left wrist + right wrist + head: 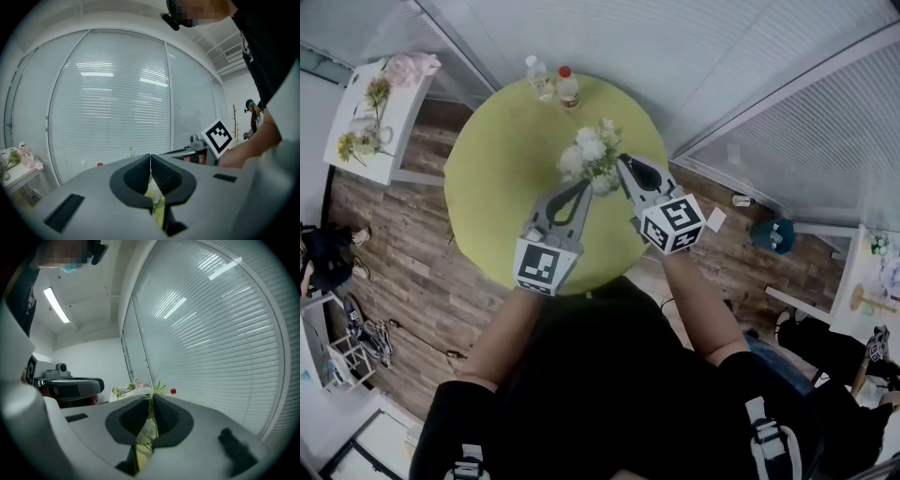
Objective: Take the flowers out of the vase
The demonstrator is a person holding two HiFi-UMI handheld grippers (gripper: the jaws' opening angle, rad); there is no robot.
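Right gripper [151,397] is clamped on a green stem [150,404]. I can see it running up through the bite, with leaves poking out above the tips. The left gripper [150,157] has its jaws together at the tips. There's something pale and green showing low in the gap behind them, but I can't tell whether they're nipping anything.

The flowers [589,150] are in the vase [602,185], which stands on the round table [502,159] a little right of its middle and well back from the near edge.

I reckon the lift is the step in hand. I want to draw straight up along the line of the stems, not sideways, so the vase doesn't tip toward the right edge. The squeeze should be firm but gentle, because a thin stem will kink or slide. The left gripper should steady the vase while the bunch clears the neck.

The head view gives me the layout. Both tools converge on the bouquet from the near side, and two bottles [554,82] stand at the far edge, but the bite itself is lost among the blooms. Only the right gripper view proves the stem is caught. The left gripper view adds the other tool's marker cube [218,136] just beside it, but it doesn't show the vase clearly.
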